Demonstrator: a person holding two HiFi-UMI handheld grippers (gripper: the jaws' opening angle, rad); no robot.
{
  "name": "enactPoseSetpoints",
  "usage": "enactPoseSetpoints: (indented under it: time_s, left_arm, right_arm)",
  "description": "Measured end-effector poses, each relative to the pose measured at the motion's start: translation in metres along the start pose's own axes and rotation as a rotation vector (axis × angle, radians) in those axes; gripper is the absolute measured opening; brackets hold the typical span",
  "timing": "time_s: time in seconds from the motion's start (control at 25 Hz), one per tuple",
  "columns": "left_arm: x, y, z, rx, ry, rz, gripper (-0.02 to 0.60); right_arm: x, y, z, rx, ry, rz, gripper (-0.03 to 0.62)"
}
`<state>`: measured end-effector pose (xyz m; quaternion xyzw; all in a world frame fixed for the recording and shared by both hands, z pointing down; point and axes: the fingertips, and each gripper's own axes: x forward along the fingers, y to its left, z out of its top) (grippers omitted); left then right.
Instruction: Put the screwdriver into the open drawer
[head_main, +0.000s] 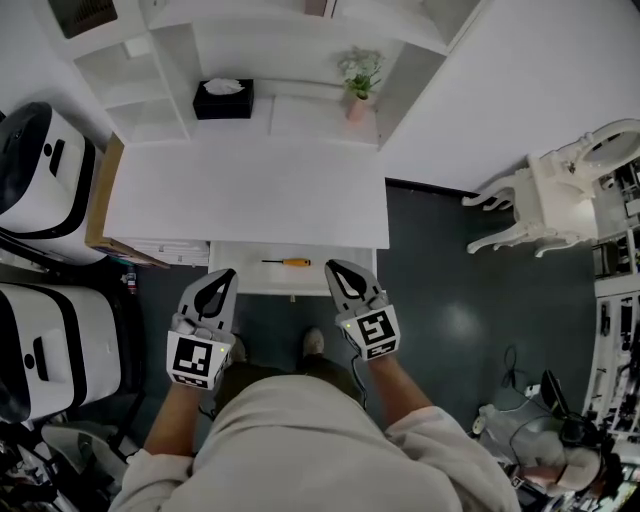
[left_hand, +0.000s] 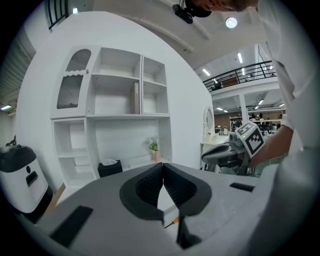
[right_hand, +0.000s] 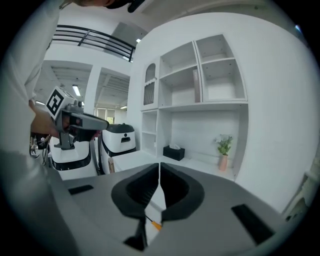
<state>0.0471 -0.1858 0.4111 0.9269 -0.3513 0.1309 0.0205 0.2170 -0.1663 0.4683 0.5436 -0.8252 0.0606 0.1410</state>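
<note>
A small screwdriver (head_main: 287, 262) with an orange handle and a dark shaft lies inside the open white drawer (head_main: 240, 281) under the desk's front edge. Both grippers hover just in front of the drawer, apart from the screwdriver. My left gripper (head_main: 222, 276) is shut with nothing between its jaws, at the drawer's left part. My right gripper (head_main: 336, 268) is shut and empty, at the drawer's right part. In the left gripper view the left gripper (left_hand: 163, 172) shows the screwdriver (left_hand: 172, 220) through the gap below its jaws. The right gripper (right_hand: 159, 172) shows the orange handle (right_hand: 156, 225) the same way.
The white desk top (head_main: 250, 190) lies beyond the drawer, with shelves behind holding a black tissue box (head_main: 223, 99) and a potted plant (head_main: 360, 80). White machines (head_main: 40, 170) stand at the left, a white chair (head_main: 540, 205) at the right. The person's foot (head_main: 313, 342) is below the drawer.
</note>
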Motion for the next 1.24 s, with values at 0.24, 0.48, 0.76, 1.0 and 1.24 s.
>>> enactPoseSetpoints:
  time_s: [0.24, 0.48, 0.76, 1.0, 1.24]
  left_arm:
    - [-0.001, -0.004, 0.004, 0.015, -0.010, -0.005, 0.005]
    - [0.000, -0.006, 0.004, 0.016, -0.007, -0.007, 0.005]
    - [0.000, -0.009, 0.003, 0.023, -0.003, -0.012, 0.005]
    - [-0.002, -0.012, 0.005, 0.026, -0.003, -0.014, 0.005]
    - [0.001, -0.012, 0.006, 0.027, -0.007, -0.016, 0.005]
  right_arm:
    - [-0.023, -0.006, 0.020, 0.031, -0.071, -0.048, 0.005]
    - [-0.033, -0.007, 0.026, 0.043, -0.101, -0.059, 0.005]
    - [-0.035, -0.006, 0.029, 0.051, -0.112, -0.056, 0.005]
    - [-0.038, -0.006, 0.031, 0.042, -0.110, -0.054, 0.003]
    - [-0.036, -0.008, 0.029, 0.047, -0.113, -0.055, 0.005]
